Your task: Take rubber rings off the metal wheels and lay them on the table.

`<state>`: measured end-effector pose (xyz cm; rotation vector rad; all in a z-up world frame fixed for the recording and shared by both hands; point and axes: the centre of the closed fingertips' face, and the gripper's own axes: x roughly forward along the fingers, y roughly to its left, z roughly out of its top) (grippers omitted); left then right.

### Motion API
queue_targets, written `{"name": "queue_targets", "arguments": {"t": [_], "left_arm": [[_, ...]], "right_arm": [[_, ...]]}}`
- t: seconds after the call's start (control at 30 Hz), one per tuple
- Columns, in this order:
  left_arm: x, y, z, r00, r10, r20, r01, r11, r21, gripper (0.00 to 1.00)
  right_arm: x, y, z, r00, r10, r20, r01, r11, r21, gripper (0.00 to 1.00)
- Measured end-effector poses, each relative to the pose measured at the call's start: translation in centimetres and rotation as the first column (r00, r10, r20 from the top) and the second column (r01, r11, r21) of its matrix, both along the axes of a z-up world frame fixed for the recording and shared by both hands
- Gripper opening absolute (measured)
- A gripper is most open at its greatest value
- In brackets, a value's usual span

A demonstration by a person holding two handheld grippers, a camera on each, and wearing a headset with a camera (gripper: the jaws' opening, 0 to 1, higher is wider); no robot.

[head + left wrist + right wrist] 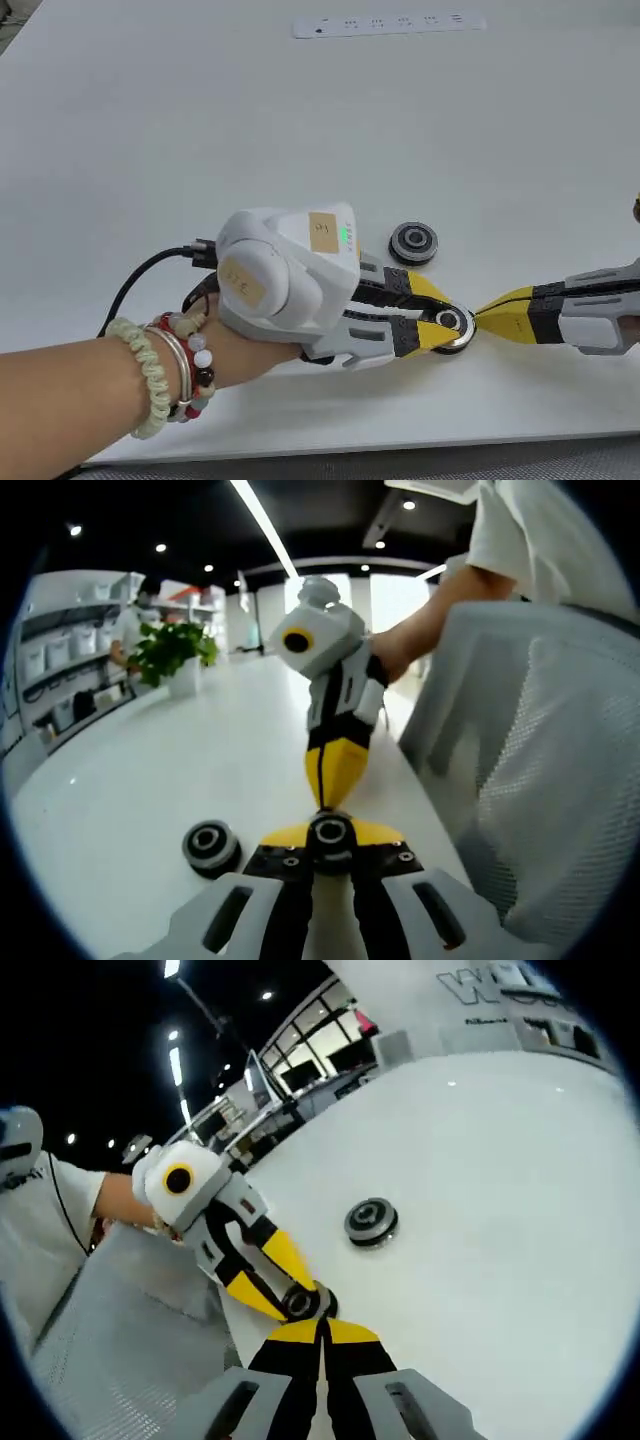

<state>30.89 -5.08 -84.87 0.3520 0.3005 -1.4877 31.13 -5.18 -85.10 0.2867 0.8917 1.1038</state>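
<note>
White table point(150, 150), its near edge toward the person, with a power strip point(390, 23) at the far edge. Item 1: left gripper point(443, 318), held in a hand point(235, 350) and lying low over the table. Its jaws are closed on a wheel point(331, 832) from both sides, presumably to stop the wheel turning or sliding while its ring point(458, 344) is pulled. Item 2: right gripper point(497, 315), entering from the right, nose to nose with the left. Its jaws are pressed together, tips touching the wheel's rim on the side left free. Whether they have the ring's edge nipped between them is too small to tell, though the placement suits a pull outward. Item 3: second wheel point(413, 242), flat on the table just beyond the clamped one and apart from both grippers. Its dark outer band is apparently in place, and it likely waits its turn. Task judged at an early stage.
</note>
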Motion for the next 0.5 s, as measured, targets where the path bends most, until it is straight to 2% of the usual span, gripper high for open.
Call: {"name": "queue_targets", "arguments": {"t": [0.03,0.13,0.23,0.33,0.5], "left_arm": [[0.06,-0.03,0.00,1.000,-0.001,0.001,0.001,1.000,-0.001,0.14],[0.01,0.09,0.00,1.000,0.002,-0.005,-0.003,1.000,-0.014,0.14],[-0.03,0.11,0.02,1.000,-0.001,-0.003,0.001,1.000,-0.018,0.14],[-0.08,0.15,0.04,1.000,-0.013,0.010,0.013,1.000,-0.013,0.14],[-0.12,0.23,0.06,1.000,-0.012,0.010,0.013,1.000,-0.016,0.14]], "right_arm": [[-0.18,0.00,-0.04,0.999,-0.006,-0.038,0.007,1.000,0.011,0.00],[-0.09,0.03,-0.03,0.997,-0.022,-0.077,0.024,0.999,0.027,0.00],[-0.20,0.25,0.17,0.997,-0.007,-0.071,0.008,1.000,0.020,0.00],[-0.22,0.39,0.30,0.994,-0.012,-0.108,0.016,0.999,0.039,0.00],[-0.41,0.69,0.61,0.992,-0.008,-0.124,0.016,0.998,0.058,0.00]]}}
